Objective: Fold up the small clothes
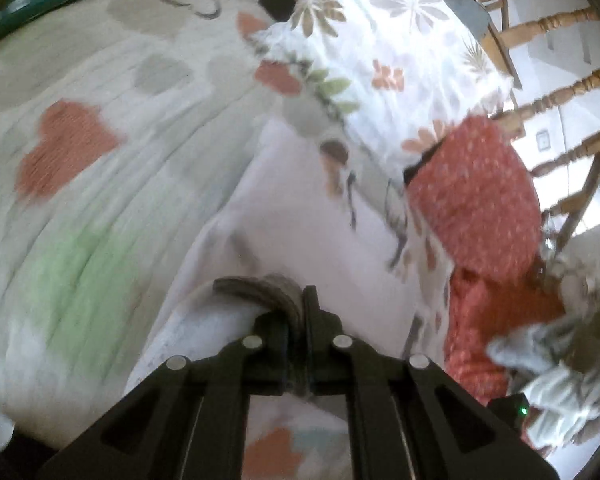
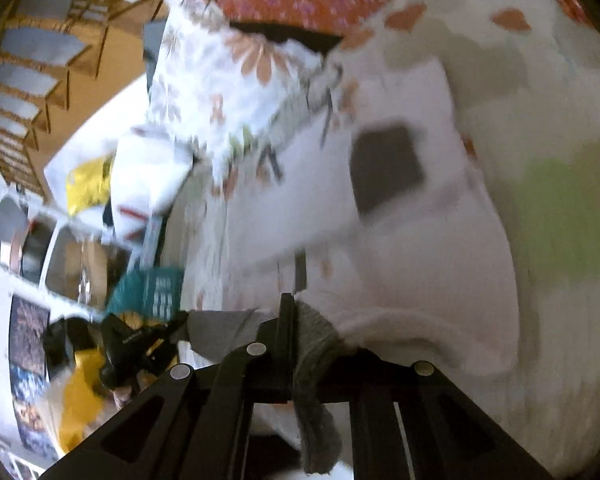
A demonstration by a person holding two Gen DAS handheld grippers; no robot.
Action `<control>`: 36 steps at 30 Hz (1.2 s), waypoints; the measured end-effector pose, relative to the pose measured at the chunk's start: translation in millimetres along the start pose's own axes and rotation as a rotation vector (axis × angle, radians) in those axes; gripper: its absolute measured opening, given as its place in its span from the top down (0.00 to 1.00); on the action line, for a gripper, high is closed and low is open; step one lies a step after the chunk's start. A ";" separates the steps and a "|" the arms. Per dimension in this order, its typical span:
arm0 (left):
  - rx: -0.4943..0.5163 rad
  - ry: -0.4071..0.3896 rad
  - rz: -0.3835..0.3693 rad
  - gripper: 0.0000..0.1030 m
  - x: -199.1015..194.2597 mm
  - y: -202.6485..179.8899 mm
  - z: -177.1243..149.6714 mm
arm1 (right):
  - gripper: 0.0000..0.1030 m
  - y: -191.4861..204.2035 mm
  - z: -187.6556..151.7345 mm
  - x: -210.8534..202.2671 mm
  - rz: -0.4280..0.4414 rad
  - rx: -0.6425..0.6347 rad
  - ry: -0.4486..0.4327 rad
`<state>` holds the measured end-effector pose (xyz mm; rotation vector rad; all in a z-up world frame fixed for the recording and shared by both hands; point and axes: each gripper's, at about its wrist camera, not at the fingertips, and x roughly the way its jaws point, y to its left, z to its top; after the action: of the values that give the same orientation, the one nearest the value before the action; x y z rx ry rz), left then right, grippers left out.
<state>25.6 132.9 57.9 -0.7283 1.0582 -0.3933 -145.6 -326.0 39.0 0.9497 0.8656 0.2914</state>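
Left gripper (image 1: 300, 312) and right gripper (image 2: 290, 320) each pinch the garment's (image 1: 300, 232) grey trim. Only right view shows its dark patch (image 2: 386, 168); only left, the red cloth (image 1: 476, 196) beside it.

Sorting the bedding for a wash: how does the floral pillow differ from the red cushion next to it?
The floral pillow is white with large tan and orange flowers; the red cushion is red-orange with tiny pale specks. The pillow shows more surface than the cushion in the left wrist view. The pillow lies farther up the bed; the cushion sits nearer the wooden rails. Both are printed soft furnishings at the bed's edge.
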 end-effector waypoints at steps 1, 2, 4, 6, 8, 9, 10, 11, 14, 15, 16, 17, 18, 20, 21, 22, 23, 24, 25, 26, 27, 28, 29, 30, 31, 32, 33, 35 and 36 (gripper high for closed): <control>-0.001 -0.003 0.001 0.95 10.7 -2.5 8.6 | 0.92 0.2 16.7 6.5 -0.005 0.009 -0.017; -0.004 -0.006 0.004 0.96 22.4 -4.5 18.3 | 0.92 -0.9 28.6 11.2 -0.013 0.015 -0.027; -0.008 -0.012 0.009 0.96 43.2 -6.3 36.5 | 0.93 -4.0 53.4 27.5 -0.035 0.037 -0.043; -0.035 0.002 0.020 0.96 65.7 -3.4 52.4 | 0.93 -12.0 76.9 45.6 -0.058 0.067 -0.046; -0.070 0.017 0.020 0.96 85.8 3.1 64.3 | 0.93 -21.6 94.0 59.9 -0.069 0.100 -0.047; -0.083 0.022 0.024 0.96 92.3 4.7 68.3 | 0.93 -28.3 103.4 68.7 -0.070 0.126 -0.046; -0.098 0.023 0.026 0.96 97.7 6.3 71.9 | 0.93 -35.7 111.9 74.6 -0.068 0.153 -0.045; -0.113 0.016 0.029 0.95 100.9 7.1 74.9 | 0.92 -40.8 117.9 80.9 -0.063 0.178 -0.045; -0.101 -0.032 0.062 0.61 100.6 1.6 81.5 | 0.92 -56.2 134.1 95.3 -0.038 0.248 -0.053; -0.093 -0.057 0.079 0.47 97.2 -1.6 82.9 | 0.92 -63.2 141.5 99.2 -0.023 0.284 -0.065; -0.087 -0.080 0.093 0.43 93.2 -4.0 84.2 | 0.91 -68.1 146.4 102.4 -0.013 0.309 -0.070; -0.079 -0.097 0.104 0.40 88.9 -6.8 85.0 | 0.84 -71.9 151.3 105.4 -0.010 0.329 -0.072; -0.064 -0.105 0.117 0.36 83.7 -10.2 85.5 | 0.69 -76.8 158.2 107.7 -0.021 0.348 -0.086; -0.050 -0.115 0.134 0.34 78.1 -12.4 86.4 | 0.46 -79.7 166.8 105.1 -0.055 0.350 -0.134; -0.042 -0.121 0.147 0.33 74.5 -13.2 85.9 | 0.42 -80.9 171.5 101.6 -0.076 0.346 -0.161; -0.035 -0.120 0.165 0.33 72.1 -13.3 85.1 | 0.40 -82.4 175.9 97.2 -0.095 0.343 -0.185; -0.030 -0.115 0.178 0.33 70.9 -12.6 84.2 | 0.39 -83.7 178.5 93.9 -0.106 0.341 -0.196; -0.023 -0.102 0.200 0.33 70.0 -11.9 82.7 | 0.39 -83.4 180.1 89.1 -0.118 0.330 -0.201; -0.018 -0.095 0.209 0.33 68.9 -11.0 80.9 | 0.39 -82.8 180.1 87.1 -0.125 0.319 -0.202; -0.008 -0.087 0.220 0.33 67.4 -10.3 78.4 | 0.39 -80.2 178.6 84.2 -0.135 0.304 -0.199; 0.008 -0.076 0.239 0.33 66.9 -11.0 75.9 | 0.39 -74.0 175.1 81.2 -0.159 0.265 -0.187; 0.018 -0.072 0.252 0.33 67.2 -11.9 73.9 | 0.39 -68.7 172.2 80.1 -0.175 0.235 -0.178; 0.034 -0.067 0.270 0.33 67.0 -13.0 71.6 | 0.39 -62.5 168.4 79.5 -0.192 0.202 -0.168; 0.059 -0.059 0.294 0.33 67.5 -14.6 68.7 | 0.39 -55.2 163.1 80.0 -0.209 0.164 -0.154; 0.074 -0.050 0.308 0.33 68.3 -14.9 66.5 | 0.39 -46.5 156.8 82.3 -0.221 0.121 -0.134; 0.096 -0.035 0.331 0.33 70.5 -15.6 63.9 | 0.39 -38.3 149.8 85.9 -0.233 0.079 -0.112; 0.119 -0.019 0.355 0.33 73.1 -16.0 60.9 | 0.39 -34.7 144.3 88.3 -0.242 0.052 -0.098; 0.146 0.001 0.383 0.33 76.1 -16.0 56.4 | 0.40 -26.6 132.9 97.7 -0.303 -0.028 -0.059; 0.155 0.011 0.392 0.33 76.9 -15.8 54.6 | 0.40 -24.4 129.2 102.5 -0.360 -0.065 -0.048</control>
<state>109.7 93.5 35.4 -0.3688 1.1383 -0.1389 14.2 -357.7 3.5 0.7212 0.9588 -0.0131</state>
